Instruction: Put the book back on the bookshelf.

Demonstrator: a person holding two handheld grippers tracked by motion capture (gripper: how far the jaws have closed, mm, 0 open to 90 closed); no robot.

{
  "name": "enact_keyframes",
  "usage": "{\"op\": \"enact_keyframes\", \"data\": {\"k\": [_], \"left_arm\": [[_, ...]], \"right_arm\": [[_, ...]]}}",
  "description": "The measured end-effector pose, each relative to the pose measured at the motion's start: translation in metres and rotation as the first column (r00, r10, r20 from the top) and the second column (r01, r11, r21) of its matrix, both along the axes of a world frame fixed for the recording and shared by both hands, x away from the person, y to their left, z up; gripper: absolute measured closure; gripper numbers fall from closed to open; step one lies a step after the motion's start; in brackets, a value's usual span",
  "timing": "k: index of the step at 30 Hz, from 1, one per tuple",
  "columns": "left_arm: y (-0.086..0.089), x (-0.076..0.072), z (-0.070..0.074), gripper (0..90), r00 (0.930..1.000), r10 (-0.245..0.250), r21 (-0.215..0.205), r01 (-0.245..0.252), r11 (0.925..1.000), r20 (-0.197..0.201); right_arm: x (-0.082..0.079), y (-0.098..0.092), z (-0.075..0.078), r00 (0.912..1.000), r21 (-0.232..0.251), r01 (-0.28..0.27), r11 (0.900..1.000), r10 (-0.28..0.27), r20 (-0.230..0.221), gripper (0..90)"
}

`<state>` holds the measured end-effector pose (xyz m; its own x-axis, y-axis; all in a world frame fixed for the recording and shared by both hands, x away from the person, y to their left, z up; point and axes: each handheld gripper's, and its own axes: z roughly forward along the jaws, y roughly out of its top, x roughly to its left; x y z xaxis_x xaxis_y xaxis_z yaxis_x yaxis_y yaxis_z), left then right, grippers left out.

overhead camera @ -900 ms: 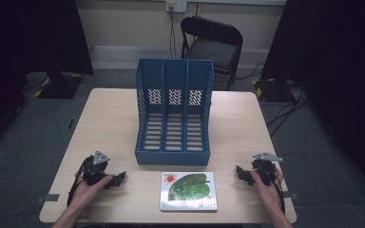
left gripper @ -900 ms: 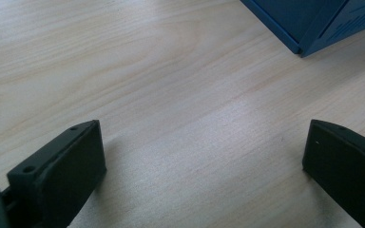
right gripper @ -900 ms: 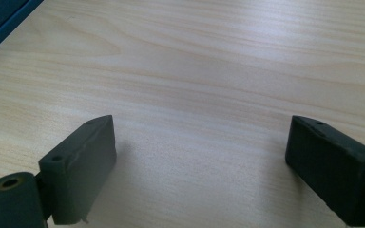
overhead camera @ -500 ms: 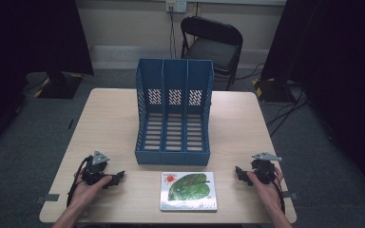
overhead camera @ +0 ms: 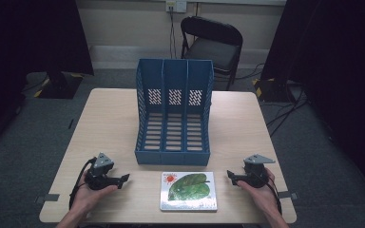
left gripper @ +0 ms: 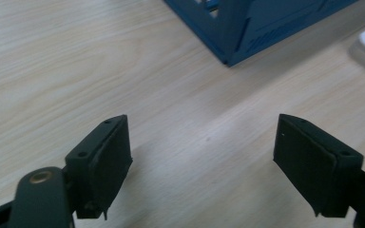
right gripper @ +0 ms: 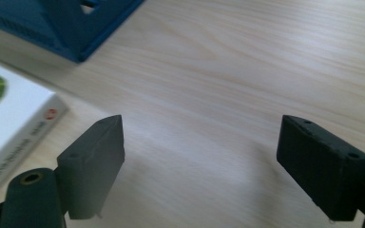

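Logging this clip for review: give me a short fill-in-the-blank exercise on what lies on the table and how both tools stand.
1. The blue file rack has ___ compartments.
2. The book lies ___ on the table, its cover showing a green leaf.
3. The left tool and right tool both have jaws that are ___.

Missing words: three; flat; open

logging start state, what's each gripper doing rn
Left gripper: open, empty, over bare table.
Right gripper: open, empty, beside the book.
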<state>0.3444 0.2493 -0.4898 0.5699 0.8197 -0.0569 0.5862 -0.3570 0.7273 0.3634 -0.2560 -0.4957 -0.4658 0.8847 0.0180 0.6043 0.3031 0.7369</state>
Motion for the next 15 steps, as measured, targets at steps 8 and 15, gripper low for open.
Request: {"op": "enact_keyframes", "data": {"k": [8,15], "left_arm": [[-0.015,-0.004,0.008,25.6,0.9955,-0.076,-0.034,0.075,0.9966,-0.057],[-0.028,-0.004,0.013,26.5,0.9885,-0.13,-0.089,0.123,0.9884,-0.077]], "right_arm": [[-0.014,0.022,0.009,0.9937,0.012,-0.102,0.995,0.101,0.047,18.6],[-0.022,0.035,0.016,0.9787,0.063,-0.204,0.977,0.202,0.038,24.1]]}}
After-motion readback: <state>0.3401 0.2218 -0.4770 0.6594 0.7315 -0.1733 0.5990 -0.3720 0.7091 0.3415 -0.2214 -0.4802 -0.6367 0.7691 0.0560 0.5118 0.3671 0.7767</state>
